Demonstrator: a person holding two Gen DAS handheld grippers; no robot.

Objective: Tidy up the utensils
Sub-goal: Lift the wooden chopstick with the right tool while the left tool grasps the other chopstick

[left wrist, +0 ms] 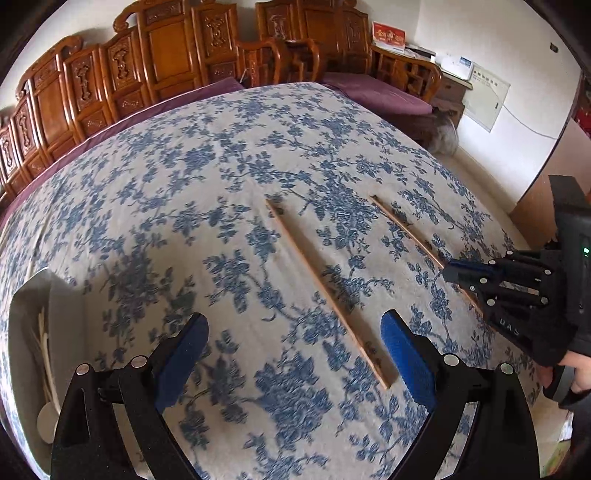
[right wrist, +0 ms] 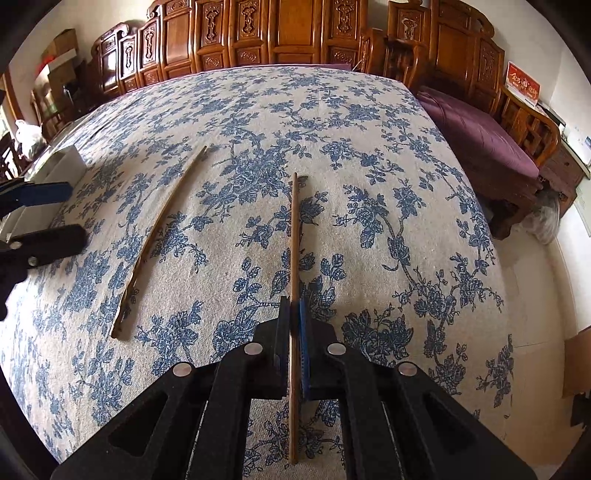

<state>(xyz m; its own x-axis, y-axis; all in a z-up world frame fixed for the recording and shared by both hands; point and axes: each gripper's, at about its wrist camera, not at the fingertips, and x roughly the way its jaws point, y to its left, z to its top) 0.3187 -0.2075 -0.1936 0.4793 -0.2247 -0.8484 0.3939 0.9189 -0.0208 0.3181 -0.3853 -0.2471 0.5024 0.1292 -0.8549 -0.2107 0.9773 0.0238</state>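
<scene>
Blue flowers on a pale cloth cover a wide table (right wrist: 369, 155), which fills both views. Two thin wooden chopsticks lie on it, well apart and roughly side by side.

From the right wrist camera, the right gripper (right wrist: 294, 314) is clamped on one chopstick (right wrist: 294, 236). The stick runs straight away from the camera, pinched between the two blue-lined pads close to its near end, with a short length sticking out behind the pads toward the camera. The far end lies on the cloth.

The second chopstick (right wrist: 159, 236) lies free on the cloth to the left of the held one, with nothing touching it. In the left wrist camera this same stick (left wrist: 325, 291) runs diagonally up the middle of the view, its near end just beside the right-hand blue pad (left wrist: 408, 360).

The left gripper (left wrist: 293, 354) hangs above the table with its jaws spread wide and nothing between them. A white tray (left wrist: 22, 332) sits at the left edge of that view, with pale utensils inside that are too blurred to name.

Carved wooden furniture (right wrist: 258, 33) and purple cushions (right wrist: 480, 136) stand behind the table.
</scene>
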